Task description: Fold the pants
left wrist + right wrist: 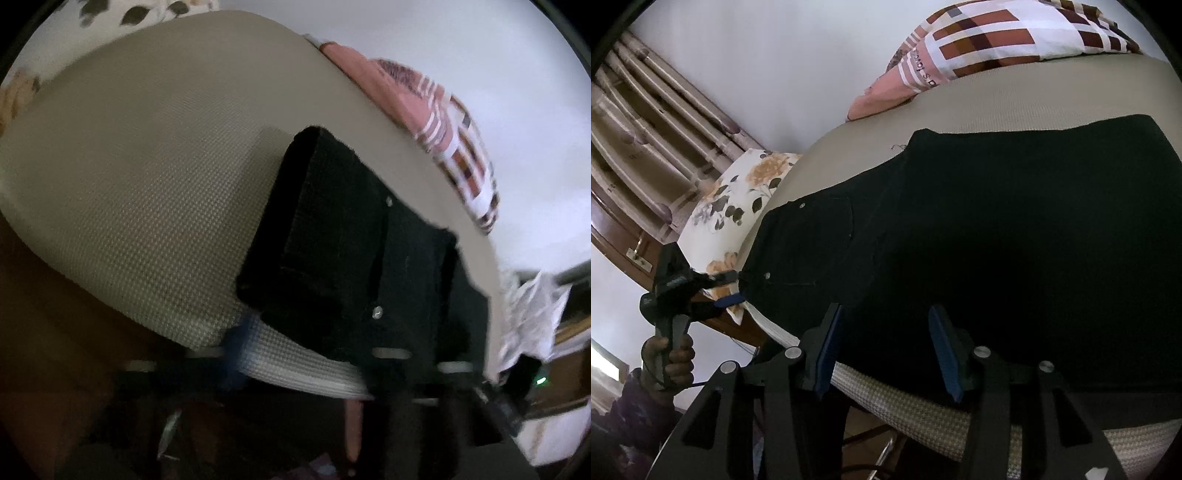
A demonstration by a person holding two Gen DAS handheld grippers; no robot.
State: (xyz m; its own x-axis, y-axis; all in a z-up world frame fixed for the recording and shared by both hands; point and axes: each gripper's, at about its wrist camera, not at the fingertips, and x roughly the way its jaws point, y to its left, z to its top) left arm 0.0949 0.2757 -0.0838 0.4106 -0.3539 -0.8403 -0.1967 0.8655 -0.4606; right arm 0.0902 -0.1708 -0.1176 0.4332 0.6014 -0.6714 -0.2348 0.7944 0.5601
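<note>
Black pants (979, 229) lie flat on a beige textured bed (1015, 92), waist end with metal buttons toward the near edge. In the left wrist view the pants (343, 236) reach the bed edge (129, 184). My right gripper (886, 343) is open, its blue pads either side of the pants' near edge. My left gripper (733, 291) shows in the right wrist view at the pants' waist corner, fingers apart. In its own view the left gripper (306, 362) is dark and blurred.
A checked pink and brown pillow (990, 40) lies at the bed's far side, also visible in the left wrist view (436, 122). A floral pillow (738, 206) lies beside the pants. A wooden headboard (613, 236), curtains (657, 129) and white wall surround the bed.
</note>
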